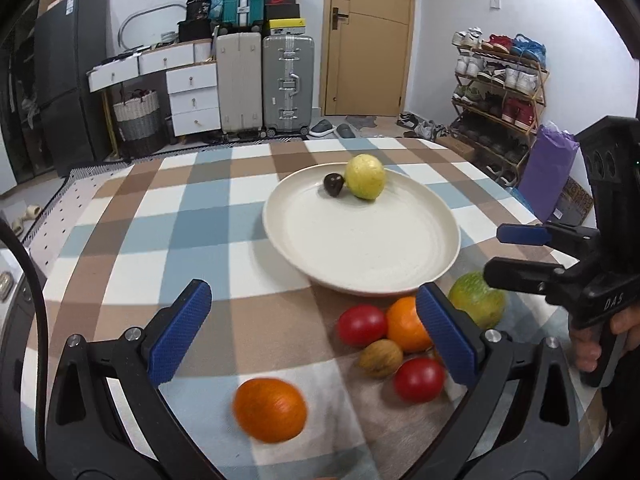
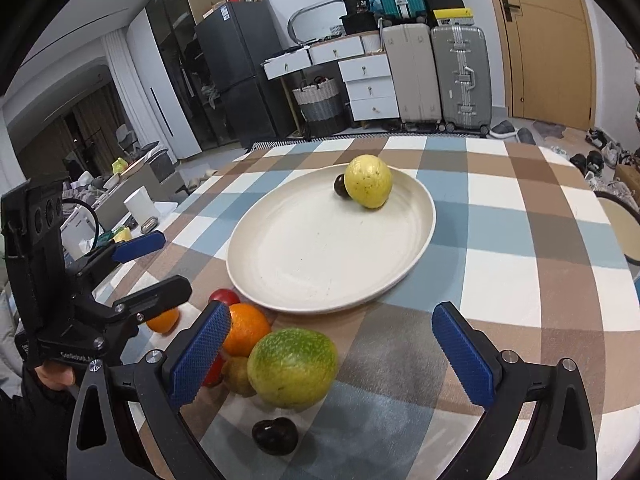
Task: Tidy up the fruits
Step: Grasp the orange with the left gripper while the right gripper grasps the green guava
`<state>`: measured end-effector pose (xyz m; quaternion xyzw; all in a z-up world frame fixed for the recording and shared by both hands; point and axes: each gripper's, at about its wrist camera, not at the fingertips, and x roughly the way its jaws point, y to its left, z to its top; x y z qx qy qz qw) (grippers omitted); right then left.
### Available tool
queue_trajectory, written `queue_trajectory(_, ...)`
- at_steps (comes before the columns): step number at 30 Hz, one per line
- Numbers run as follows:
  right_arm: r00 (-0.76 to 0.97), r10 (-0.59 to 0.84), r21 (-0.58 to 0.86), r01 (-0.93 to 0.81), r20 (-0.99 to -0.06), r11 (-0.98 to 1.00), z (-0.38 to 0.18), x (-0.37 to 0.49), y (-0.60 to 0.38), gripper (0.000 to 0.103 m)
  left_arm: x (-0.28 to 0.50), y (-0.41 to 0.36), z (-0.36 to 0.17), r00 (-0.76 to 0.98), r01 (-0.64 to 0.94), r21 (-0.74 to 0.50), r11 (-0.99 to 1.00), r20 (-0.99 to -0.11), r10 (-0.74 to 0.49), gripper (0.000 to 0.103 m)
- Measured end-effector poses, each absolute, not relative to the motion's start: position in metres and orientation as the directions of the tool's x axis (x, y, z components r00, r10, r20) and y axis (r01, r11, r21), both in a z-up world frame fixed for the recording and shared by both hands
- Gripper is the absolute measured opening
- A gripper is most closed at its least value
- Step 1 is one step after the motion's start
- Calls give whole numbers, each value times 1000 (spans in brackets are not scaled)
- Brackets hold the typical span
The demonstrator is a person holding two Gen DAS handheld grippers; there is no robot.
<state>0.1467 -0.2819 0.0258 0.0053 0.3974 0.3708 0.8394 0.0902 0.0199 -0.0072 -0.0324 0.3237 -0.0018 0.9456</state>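
Left gripper [image 1: 316, 334] gapes empty above orange [image 1: 270, 409]; right gripper [image 2: 332, 354] gapes empty over green fruit [image 2: 292, 368].

The bench [image 2: 520, 240] has a checked cloth in brown, blue and white. On it lies a cream plate [image 2: 288, 276]. Near the plate's front rim lie two oranges [image 1: 270, 410] [image 1: 406, 324], two red fruits [image 1: 361, 325] [image 1: 419, 379], a green-yellow fruit [image 2: 292, 368], a dark fruit [image 2: 275, 436] and perhaps a walnut [image 1: 380, 358].
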Motion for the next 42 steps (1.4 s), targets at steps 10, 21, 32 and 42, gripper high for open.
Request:
queue_trajectory(10,340,614,271,-674,-713,688,24,141,-279,103,81,46,-16,733,-68,-86,994,-680,-9,102)
queue_trajectory(21,241,612,268,-738,-753,620,16,131,-270,101,72,47,-28,671,-6,-80,997,-740,-55,99)
queue_trajectory(32,212,588,259,-746,-781,613,7,129,-264,85,73,37,-38,622,43,-71,997,-778,-82,85)
queue_trajectory(42,192,605,284,-749,-772,599,8,129,-265,73,73,32,-44,598,77,-62,995,-796,-96,57)
